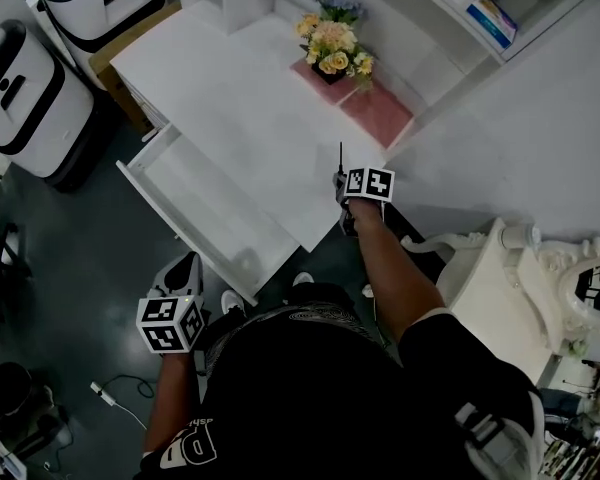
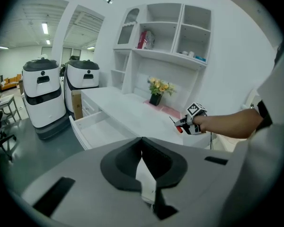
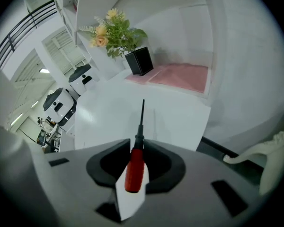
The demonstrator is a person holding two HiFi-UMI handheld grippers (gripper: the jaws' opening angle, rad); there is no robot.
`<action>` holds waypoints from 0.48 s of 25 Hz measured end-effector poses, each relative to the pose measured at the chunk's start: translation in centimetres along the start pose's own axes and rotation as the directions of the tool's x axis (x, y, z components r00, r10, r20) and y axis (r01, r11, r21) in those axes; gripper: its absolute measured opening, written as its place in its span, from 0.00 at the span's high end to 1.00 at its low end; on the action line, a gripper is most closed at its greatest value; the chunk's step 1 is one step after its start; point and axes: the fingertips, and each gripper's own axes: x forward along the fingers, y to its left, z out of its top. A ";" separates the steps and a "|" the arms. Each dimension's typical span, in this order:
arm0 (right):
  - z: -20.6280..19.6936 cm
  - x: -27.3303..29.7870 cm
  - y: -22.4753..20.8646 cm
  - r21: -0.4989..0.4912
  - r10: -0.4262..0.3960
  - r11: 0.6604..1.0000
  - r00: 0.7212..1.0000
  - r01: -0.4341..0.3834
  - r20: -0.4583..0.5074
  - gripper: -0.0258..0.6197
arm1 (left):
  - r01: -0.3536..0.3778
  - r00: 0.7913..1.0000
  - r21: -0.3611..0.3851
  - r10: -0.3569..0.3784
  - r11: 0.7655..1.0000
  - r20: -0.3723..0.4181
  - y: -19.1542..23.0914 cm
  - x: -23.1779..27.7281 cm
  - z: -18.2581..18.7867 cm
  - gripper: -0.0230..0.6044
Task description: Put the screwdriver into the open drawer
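Right gripper [image 3: 139, 143] is clamping the red-handled screwdriver [image 3: 135, 167], with the dark shaft pointing out ahead of its jaws over the white desk [image 3: 180, 112]. Left gripper [image 2: 142, 141] is hanging with its jaws together, gripping nothing. The open drawer [image 2: 102, 129] is lying ahead of the left gripper, off to the right gripper's left.

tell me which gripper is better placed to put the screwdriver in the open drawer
Right. The right gripper holds the screwdriver in its jaws, above the desk beside the open drawer. The left gripper is shut and empty, near the drawer's front.
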 end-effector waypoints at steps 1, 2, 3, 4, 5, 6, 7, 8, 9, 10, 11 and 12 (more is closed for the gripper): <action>-0.2 -0.4 0.0 0.007 0.001 1.000 1.000 -0.001 0.007 0.81 | 0.006 1.000 0.005 -0.006 1.000 -0.001 0.0 -0.1 0.0 0.94; -0.5 -0.8 0.1 0.014 0.001 1.000 1.000 -0.002 0.013 0.81 | 0.013 1.000 0.010 -0.013 1.000 -0.003 0.0 -0.1 -0.1 0.94; -0.7 -1.2 0.1 0.021 0.003 1.000 1.000 -0.003 0.019 0.81 | 0.020 1.000 0.015 -0.020 1.000 -0.005 0.0 -0.1 -0.2 0.94; -1.0 -1.6 0.1 0.029 0.004 1.000 1.000 -0.005 0.024 0.81 | 0.027 1.000 0.020 -0.027 0.999 -0.006 0.0 -0.2 -0.2 0.94; -1.2 -1.9 0.2 0.037 0.005 0.999 1.000 -0.007 0.030 0.81 | 0.035 0.999 0.025 -0.035 0.999 -0.007 0.0 -0.2 -0.2 0.94; -1.5 -2.3 0.2 0.045 0.007 0.999 0.999 -0.009 0.034 0.81 | 0.043 0.999 0.029 -0.043 0.999 -0.008 -0.1 -0.2 -0.3 0.94; -1.9 -2.7 0.3 0.054 0.009 0.998 0.999 -0.011 0.039 0.81 | 0.051 0.999 0.033 -0.051 0.998 -0.009 -0.1 -0.2 -0.4 0.94; -2.2 -3.1 0.4 0.063 0.012 0.998 0.999 -0.015 0.043 0.81 | 0.059 0.998 0.038 -0.058 0.998 -0.010 -0.2 -0.3 -0.4 0.94; -2.5 -3.5 0.5 0.070 0.015 0.997 0.999 -0.018 0.048 0.81 | 0.066 0.998 0.043 -0.066 0.997 -0.011 -0.2 -0.3 -0.5 0.94; -2.8 -3.9 0.6 0.075 0.018 0.997 0.998 -0.022 0.053 0.81 | 0.073 0.997 0.047 -0.073 0.996 -0.013 -0.3 -0.3 -0.5 0.94; -3.0 -4.3 0.7 0.080 0.021 0.996 0.998 -0.026 0.058 0.81 | 0.081 0.997 0.052 -0.080 0.995 -0.014 -0.4 -0.3 -0.6 0.94; -3.3 -4.6 0.9 0.085 0.025 0.996 0.998 -0.030 0.062 0.81 | 0.089 0.996 0.056 -0.089 0.994 -0.016 -0.5 -0.3 -0.6 0.94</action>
